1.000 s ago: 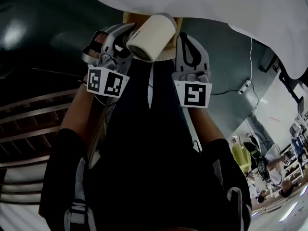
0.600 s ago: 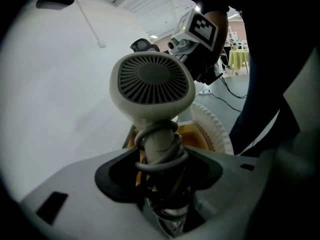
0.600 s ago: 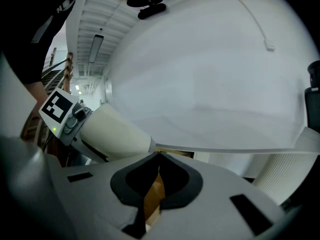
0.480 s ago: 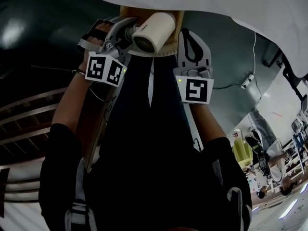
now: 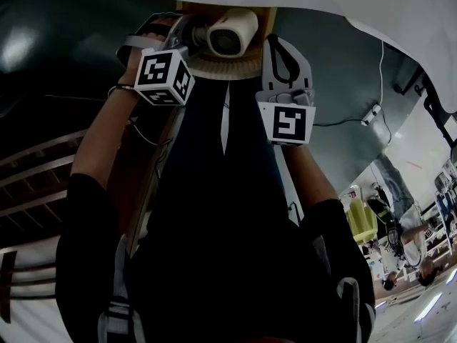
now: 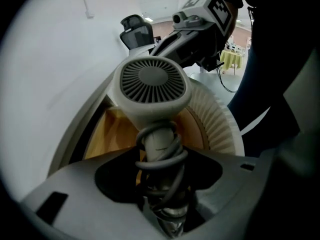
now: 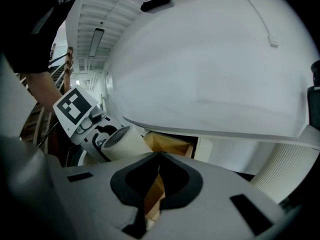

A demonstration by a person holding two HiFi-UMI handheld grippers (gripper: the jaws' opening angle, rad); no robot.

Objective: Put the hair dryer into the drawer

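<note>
A cream hair dryer (image 5: pixel 232 33) hangs over the open wooden drawer (image 5: pixel 191 9) under the white tabletop. My left gripper (image 5: pixel 191 40) is shut on its handle, which has the grey cord wound round it. In the left gripper view the dryer's grille (image 6: pixel 150 84) faces me above the handle (image 6: pixel 159 146), which sits between the jaws of the left gripper (image 6: pixel 161 161), and the drawer's wooden inside (image 6: pixel 107 134) lies behind. My right gripper (image 5: pixel 280 45) hovers just right of the dryer, shut with nothing in it. The right gripper (image 7: pixel 159 156) looks at the drawer (image 7: pixel 170 141) and the dryer (image 7: pixel 122 141).
A white tabletop (image 7: pixel 210 74) overhangs the drawer. A white pleated panel (image 6: pixel 220 119) curves along the drawer's right side. A power strip with cable (image 5: pixel 366 125) lies on the dark floor. An office chair (image 6: pixel 136 29) stands further off. Wooden slats (image 5: pixel 36 163) run at the left.
Both grippers have sunk toward the drawer. The left one tipped downward, turning the dryer so its grille faces the head camera. The right gripper followed beside it.
</note>
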